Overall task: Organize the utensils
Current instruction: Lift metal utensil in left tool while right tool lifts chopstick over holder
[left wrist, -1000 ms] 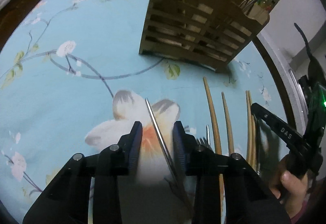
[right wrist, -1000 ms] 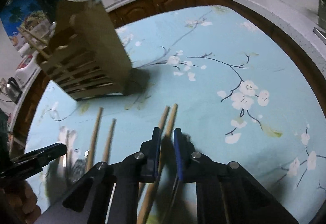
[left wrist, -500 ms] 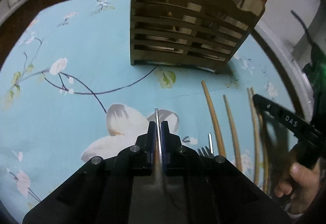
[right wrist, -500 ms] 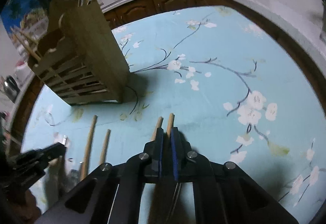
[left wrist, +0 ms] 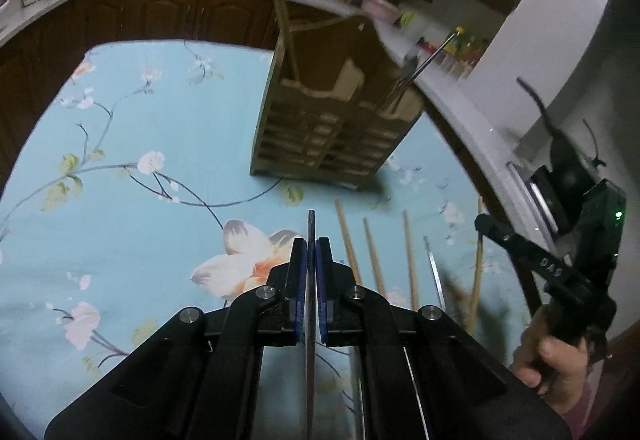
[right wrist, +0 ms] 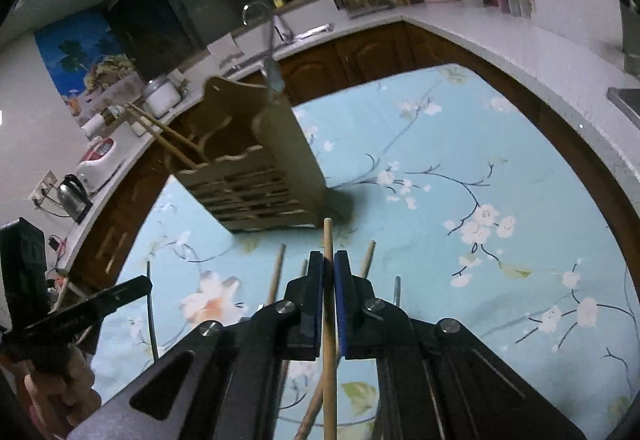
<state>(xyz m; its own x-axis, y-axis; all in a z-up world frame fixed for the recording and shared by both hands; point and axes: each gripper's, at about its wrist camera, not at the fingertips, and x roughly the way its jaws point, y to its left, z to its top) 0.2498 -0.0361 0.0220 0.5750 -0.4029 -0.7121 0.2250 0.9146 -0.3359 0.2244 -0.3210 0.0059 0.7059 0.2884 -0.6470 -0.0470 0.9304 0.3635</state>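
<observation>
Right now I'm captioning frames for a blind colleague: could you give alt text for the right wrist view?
The right gripper has its fingers shut on one wooden chopstick, raised over a blue floral tablecloth. A slatted wooden utensil holder stands beyond, already holding chopsticks. More chopsticks lie on the cloth, and the left gripper shows at lower left.

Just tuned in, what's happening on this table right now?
A person is sorting utensils with a handheld gripper in each hand. The left gripper is shut on a thin metal utensil, and the right gripper is shut on a wooden chopstick. The slatted wooden holder stands ahead on the floral tablecloth, already holding a few pieces. Several more chopsticks and another metal piece lie on the cloth.
</observation>
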